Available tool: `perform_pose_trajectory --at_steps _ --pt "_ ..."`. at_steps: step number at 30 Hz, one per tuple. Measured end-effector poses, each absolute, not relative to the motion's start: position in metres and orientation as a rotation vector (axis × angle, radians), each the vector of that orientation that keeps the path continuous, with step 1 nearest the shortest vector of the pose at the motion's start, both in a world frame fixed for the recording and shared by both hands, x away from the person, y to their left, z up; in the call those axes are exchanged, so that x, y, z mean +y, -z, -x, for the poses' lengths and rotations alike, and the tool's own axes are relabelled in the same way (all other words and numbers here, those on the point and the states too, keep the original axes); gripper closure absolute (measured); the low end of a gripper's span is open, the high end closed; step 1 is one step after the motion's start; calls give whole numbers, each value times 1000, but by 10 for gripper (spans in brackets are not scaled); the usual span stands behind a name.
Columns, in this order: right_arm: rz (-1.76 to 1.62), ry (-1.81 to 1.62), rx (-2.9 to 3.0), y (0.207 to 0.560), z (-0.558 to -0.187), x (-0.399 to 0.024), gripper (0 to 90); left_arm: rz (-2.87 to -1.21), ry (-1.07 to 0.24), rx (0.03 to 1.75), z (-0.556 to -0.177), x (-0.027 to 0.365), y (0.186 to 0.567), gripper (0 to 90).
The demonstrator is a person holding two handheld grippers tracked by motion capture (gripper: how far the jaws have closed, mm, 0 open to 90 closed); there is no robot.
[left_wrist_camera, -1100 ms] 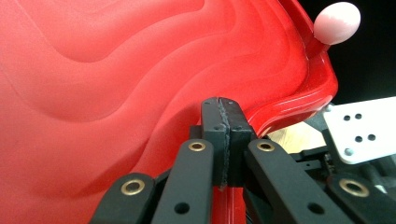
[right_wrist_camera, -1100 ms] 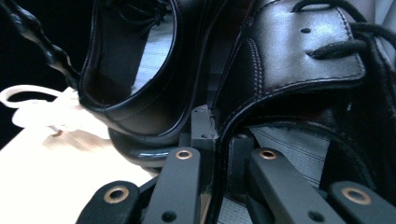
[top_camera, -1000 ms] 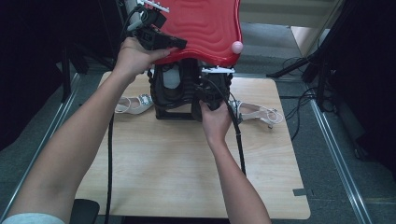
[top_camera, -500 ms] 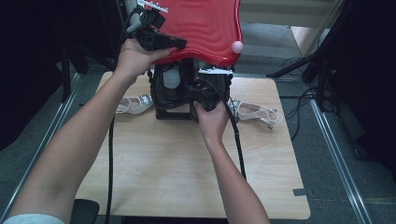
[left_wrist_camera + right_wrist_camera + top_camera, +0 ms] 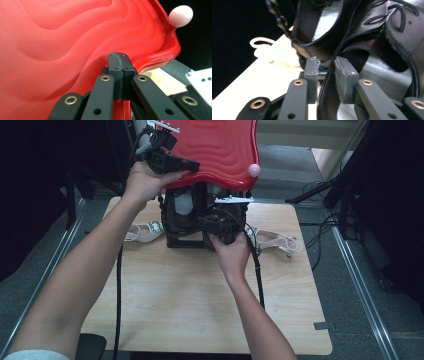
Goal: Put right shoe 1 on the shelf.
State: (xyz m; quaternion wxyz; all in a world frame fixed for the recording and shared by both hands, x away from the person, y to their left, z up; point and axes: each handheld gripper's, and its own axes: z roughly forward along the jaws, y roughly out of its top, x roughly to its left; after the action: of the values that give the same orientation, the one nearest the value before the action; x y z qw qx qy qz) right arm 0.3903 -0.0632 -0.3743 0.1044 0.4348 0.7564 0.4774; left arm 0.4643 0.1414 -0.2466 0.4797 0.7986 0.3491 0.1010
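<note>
A red wavy lid (image 5: 220,150) with a pink knob (image 5: 254,169) is tilted up over a black box (image 5: 175,215) on the wooden table (image 5: 190,300). My left gripper (image 5: 192,167) is shut on the lid's front rim; its pads (image 5: 117,58) clamp the red edge (image 5: 62,50) near the knob (image 5: 180,15). My right gripper (image 5: 212,220) reaches into the box under the lid. Its jaws (image 5: 326,65) have just been closing, with a gap left between them. A thin black strap of a black sandal (image 5: 387,30) runs between the pads without being pinched.
A white sandal (image 5: 145,231) lies on the table left of the box, and it also appears in the right gripper view (image 5: 262,47). A second white sandal (image 5: 277,240) lies to the box's right. Cables and dark stands sit on the floor at the right.
The right hand has shifted slightly left at the box's front. The left hand and the raised red lid have stayed where they were.
</note>
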Motion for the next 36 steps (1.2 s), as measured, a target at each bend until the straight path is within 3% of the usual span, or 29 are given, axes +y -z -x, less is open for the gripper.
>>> perform_pose_trajectory --at_steps 7,14,25,36 --pt "-1266 -1487 2315 363 -367 -74 900 -1971 -270 856 -463 139 244 900" --pt "-1194 -1455 2385 382 -341 -87 900 -1967 -258 858 -463 140 245 900" --pt "-1264 -1436 2386 440 -343 -104 900 -1960 -255 849 -464 140 246 900" --pt "-1299 -1443 2364 441 -356 -97 900 -1955 -256 851 -463 140 246 900"
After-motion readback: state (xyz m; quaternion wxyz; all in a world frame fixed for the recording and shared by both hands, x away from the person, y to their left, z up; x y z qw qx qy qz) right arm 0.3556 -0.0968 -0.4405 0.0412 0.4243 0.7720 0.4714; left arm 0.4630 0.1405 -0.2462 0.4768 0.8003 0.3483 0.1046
